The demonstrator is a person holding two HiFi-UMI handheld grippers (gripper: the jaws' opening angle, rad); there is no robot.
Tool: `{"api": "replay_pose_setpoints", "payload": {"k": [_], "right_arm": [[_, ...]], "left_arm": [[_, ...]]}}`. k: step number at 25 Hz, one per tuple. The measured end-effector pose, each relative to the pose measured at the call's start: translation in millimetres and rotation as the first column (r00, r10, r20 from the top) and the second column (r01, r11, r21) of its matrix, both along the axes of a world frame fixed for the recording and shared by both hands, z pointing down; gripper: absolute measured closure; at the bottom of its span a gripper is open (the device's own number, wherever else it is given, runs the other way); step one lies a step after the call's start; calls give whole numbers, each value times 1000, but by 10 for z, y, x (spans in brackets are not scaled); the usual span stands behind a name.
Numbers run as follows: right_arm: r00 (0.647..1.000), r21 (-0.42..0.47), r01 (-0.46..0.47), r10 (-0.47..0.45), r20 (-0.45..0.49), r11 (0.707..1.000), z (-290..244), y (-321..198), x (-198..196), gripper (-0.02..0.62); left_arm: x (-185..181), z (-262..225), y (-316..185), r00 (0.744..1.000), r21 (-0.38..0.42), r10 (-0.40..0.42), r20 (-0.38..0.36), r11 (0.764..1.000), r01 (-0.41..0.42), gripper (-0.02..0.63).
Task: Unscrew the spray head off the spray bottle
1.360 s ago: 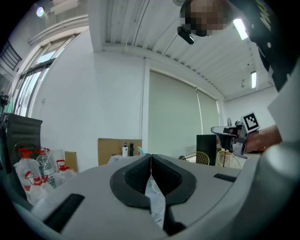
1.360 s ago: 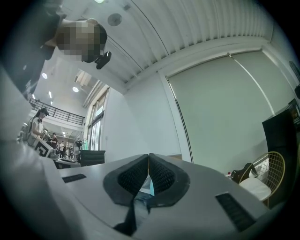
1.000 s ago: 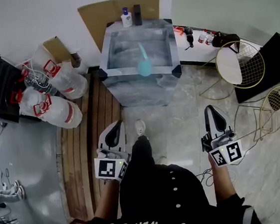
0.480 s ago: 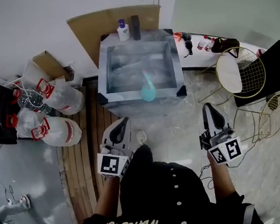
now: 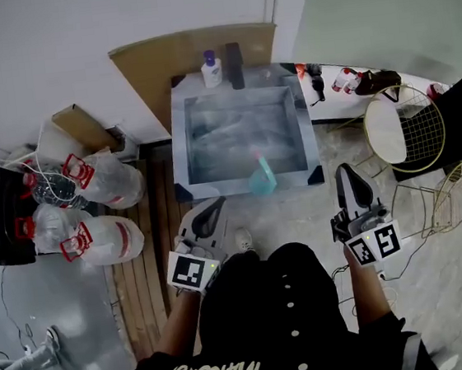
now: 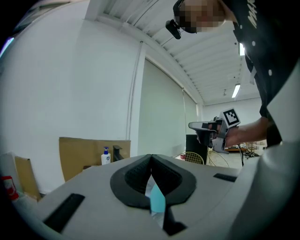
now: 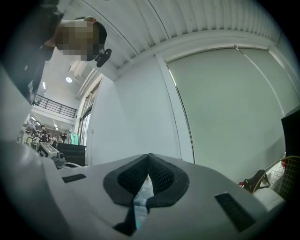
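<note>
Through the head view I see the teal spray bottle point(image 5: 262, 178) at the near edge of the bench point(image 5: 180, 136), with my left gripper point(image 5: 215, 205) and right gripper point(image 5: 345, 177) both short of it. In the left gripper view the jaws are pressed together on nothing, the bottle showing beyond them. In the right gripper view the jaws likewise meet, empty.

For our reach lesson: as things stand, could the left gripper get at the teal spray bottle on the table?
Probably yes: the spray bottle stands at the front edge of the table, nothing lies between it and the left gripper, though its shut jaws must open.
</note>
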State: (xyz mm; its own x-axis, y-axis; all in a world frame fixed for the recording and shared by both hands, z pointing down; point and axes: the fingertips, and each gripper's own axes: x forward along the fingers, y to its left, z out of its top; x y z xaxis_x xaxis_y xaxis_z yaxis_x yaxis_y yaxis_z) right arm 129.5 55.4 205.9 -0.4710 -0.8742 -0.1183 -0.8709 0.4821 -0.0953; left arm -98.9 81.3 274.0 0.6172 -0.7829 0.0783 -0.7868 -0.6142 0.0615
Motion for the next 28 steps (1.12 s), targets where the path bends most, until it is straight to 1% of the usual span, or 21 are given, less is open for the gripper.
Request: {"api": "replay_pose_setpoints", "payload": {"k": [5,9,12,15,16,17,18,20,22,23,24,28], "right_arm": [[1000,-38,12,-13,-14,999,118,-236,-38,584],[1000,-60,25,-26,-18,998,193,-399,-3,584],[999,-68,45,-46,-11,997,240,-502,14,584],[997,-82,74,-76,-17,994,288,-582,14,584],[996,-89,85,-87,-19,992,310,-610,7,583],[995,-99,99,-101,-17,990,340,-636,-7,583],[993,-113,114,-116,-15,987,379,-660,-26,583],[989,-146,143,-147,-14,979,476,-710,-83,583],[984,-176,172,-177,-13,969,572,-760,-153,580],[982,-187,185,-190,-9,965,613,-781,-187,569],[979,-196,198,-203,-5,960,650,-798,-219,561],[966,-237,253,-260,2,938,797,-843,-346,506]], "left_arm": [[106,220,-174,996,-31,82,42,996,-81,580],[249,347,-239,992,-36,118,34,993,-117,578],[353,479,-260,987,-31,145,76,989,-143,578],[473,679,-269,979,-80,176,104,982,-169,577],[517,762,-282,975,-102,190,114,979,-179,559],[566,853,-294,971,-126,206,123,973,-191,489],[621,947,-308,966,-149,225,128,967,-205,433],[733,1125,-347,955,-190,264,136,953,-236,360],[843,1299,-409,941,-227,304,150,937,-266,314],[889,1381,-449,934,-239,318,162,931,-275,269],[929,1449,-492,928,-244,329,177,928,-282,250],[1049,1571,-625,909,-227,365,200,920,-320,234]]}}
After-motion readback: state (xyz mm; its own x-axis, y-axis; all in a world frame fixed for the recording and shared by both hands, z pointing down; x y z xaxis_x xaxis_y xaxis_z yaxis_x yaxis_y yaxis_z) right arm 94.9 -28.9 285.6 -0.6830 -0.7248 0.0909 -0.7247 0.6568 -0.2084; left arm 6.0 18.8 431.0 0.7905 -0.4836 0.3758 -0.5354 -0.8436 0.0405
